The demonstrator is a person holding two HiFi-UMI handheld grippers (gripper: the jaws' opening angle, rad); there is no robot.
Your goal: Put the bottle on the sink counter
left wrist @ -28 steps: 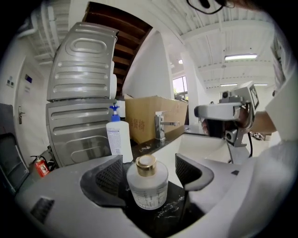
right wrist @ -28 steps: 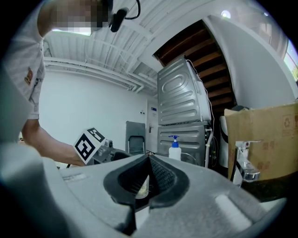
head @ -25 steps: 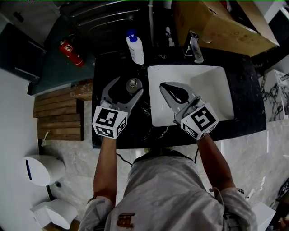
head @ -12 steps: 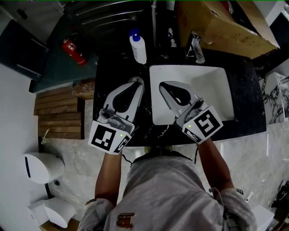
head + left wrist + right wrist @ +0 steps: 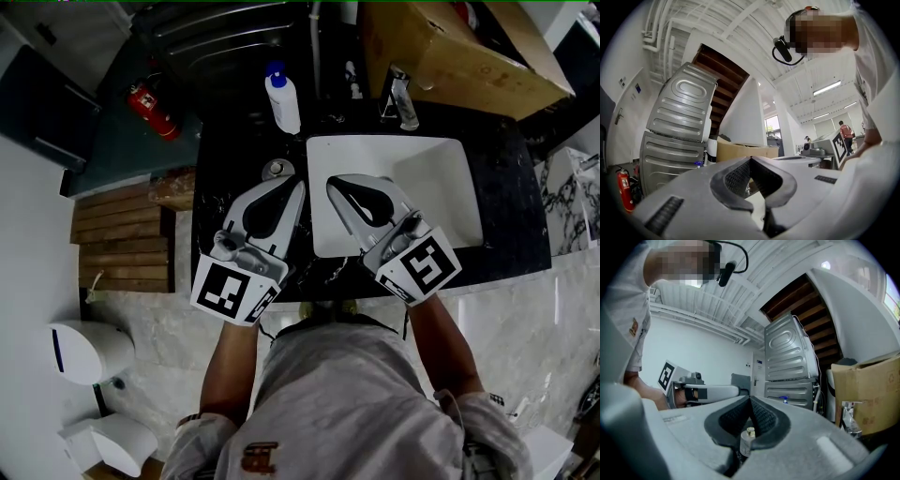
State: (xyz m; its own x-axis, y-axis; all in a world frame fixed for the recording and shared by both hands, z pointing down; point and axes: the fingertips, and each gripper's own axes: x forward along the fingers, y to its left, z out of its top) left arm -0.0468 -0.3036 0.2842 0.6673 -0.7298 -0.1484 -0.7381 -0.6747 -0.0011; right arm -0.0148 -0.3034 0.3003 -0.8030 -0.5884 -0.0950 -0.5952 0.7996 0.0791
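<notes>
Bottle [image 5: 275, 170] upright on sink counter [image 5: 234, 150]
Left gripper [image 5: 295, 185] and right gripper [image 5: 331, 181] sit pressed together, empty; swinging the left tip, I could topple it.

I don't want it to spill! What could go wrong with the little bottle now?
The little bottle stands on the black counter right by the tip of the shut left gripper; a bump could tip it over. It is also close to the white sink, so it might tumble in.
</notes>
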